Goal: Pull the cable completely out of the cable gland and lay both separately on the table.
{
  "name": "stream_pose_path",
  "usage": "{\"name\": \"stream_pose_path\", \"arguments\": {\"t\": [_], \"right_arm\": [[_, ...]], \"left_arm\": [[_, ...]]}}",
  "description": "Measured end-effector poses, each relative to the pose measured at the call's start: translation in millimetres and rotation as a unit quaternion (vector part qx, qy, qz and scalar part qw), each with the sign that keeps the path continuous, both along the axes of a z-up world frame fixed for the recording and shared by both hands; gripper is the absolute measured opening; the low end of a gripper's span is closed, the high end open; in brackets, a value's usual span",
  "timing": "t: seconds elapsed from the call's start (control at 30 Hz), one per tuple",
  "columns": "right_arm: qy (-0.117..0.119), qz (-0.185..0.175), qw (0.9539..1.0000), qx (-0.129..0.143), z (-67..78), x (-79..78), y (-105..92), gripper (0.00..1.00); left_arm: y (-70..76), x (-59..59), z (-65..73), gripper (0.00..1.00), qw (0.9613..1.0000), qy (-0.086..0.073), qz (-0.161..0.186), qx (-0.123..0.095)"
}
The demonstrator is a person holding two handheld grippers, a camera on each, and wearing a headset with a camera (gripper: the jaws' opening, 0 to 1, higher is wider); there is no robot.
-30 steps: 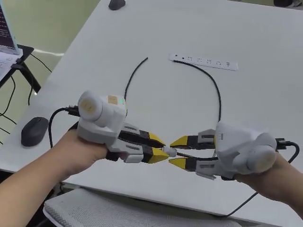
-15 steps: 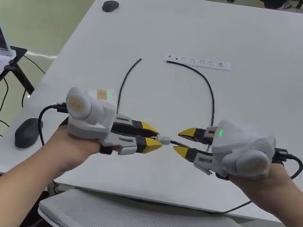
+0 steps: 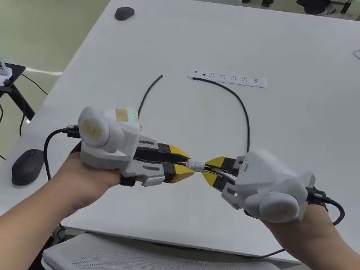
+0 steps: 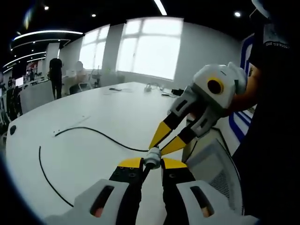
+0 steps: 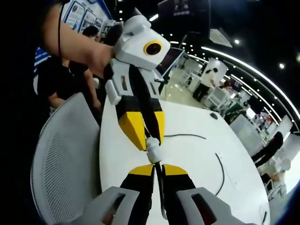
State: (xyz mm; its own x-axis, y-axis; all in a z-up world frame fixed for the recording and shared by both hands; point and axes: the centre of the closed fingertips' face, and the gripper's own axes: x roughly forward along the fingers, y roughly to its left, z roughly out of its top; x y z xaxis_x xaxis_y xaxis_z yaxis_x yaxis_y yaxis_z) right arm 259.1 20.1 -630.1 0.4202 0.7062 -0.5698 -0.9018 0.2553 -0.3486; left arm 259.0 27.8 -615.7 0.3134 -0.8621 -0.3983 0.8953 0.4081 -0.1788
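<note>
While the left gripper (image 3: 189, 164) and right gripper (image 3: 207, 170) meet above the table (image 3: 292, 56), the gland (image 3: 196, 166) sits between them.
The left clamps the gland; the right pinches the black cable (image 3: 246, 121) just beside it, the rest lying on the table.

A white table (image 3: 292, 129) carries a white power strip (image 3: 228, 78) toward its far side. A dark computer mouse (image 3: 27, 166) lies on the table by its near left corner, and a second mouse (image 3: 124, 12) at its far left edge. A grey mesh office chair (image 3: 140, 256) stands against the table's near edge.
</note>
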Motion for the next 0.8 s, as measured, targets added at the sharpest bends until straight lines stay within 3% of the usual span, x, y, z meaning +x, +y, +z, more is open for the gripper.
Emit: {"name": "stream_pose_path", "arguments": {"t": [0.27,0.43,0.73,0.8], "right_arm": [[0.006,-0.004,1.0000,-0.005,-5.3,1.1,-1.5,0.00],[0.018,-0.017,0.9997,-0.001,-6.7,4.9,-5.2,0.00],[0.047,-0.061,0.9968,0.019,-11.0,12.3,-17.2,0.00],[0.061,-0.088,0.9937,0.035,-12.9,16.0,-22.8,0.00]], "left_arm": [[-0.4,1.4,-4.4,0.15,1.0000,0.007,-0.004,0.005],[0.7,4.1,-3.9,0.15,1.0000,0.001,-0.006,0.008],[3.9,6.8,-2.9,0.15,1.0000,0.003,0.002,0.002],[5.2,8.5,-1.8,0.15,0.9999,0.004,0.010,-0.003]]}}
